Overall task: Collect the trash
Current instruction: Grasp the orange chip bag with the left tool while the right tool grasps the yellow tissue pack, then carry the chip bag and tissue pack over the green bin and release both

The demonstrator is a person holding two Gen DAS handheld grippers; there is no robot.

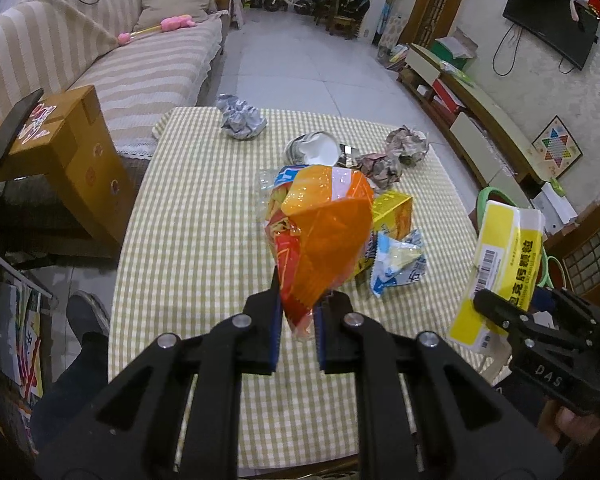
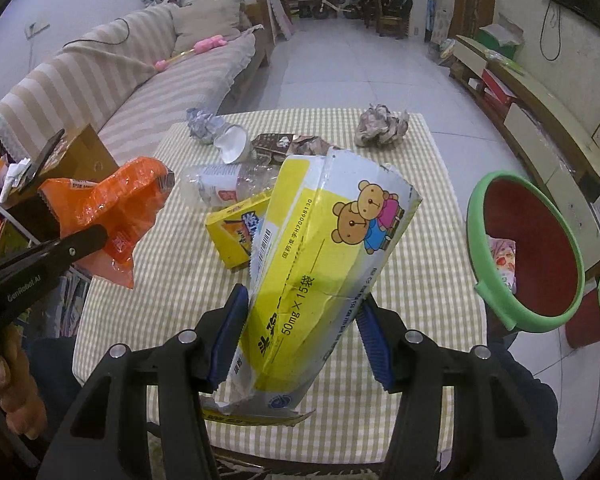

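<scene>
My left gripper (image 1: 298,312) is shut on an orange snack wrapper (image 1: 326,240), held up above the checked table (image 1: 188,208). My right gripper (image 2: 300,328) is shut on a crushed yellow and white medicine box (image 2: 324,264) with a bear picture, also lifted off the table. That box (image 1: 504,264) shows at the right of the left wrist view, and the orange wrapper (image 2: 116,204) at the left of the right wrist view. A red bin with a green rim (image 2: 528,248) stands to the right of the table, with some trash inside.
On the table lie crumpled paper balls (image 1: 242,118) (image 2: 382,124), a paper cup (image 2: 232,146), a clear plastic bottle (image 2: 220,186), a small yellow box (image 2: 236,228) and a blue-white wrapper (image 1: 398,264). A striped sofa (image 1: 120,64) and a cardboard box (image 1: 68,148) stand at the left.
</scene>
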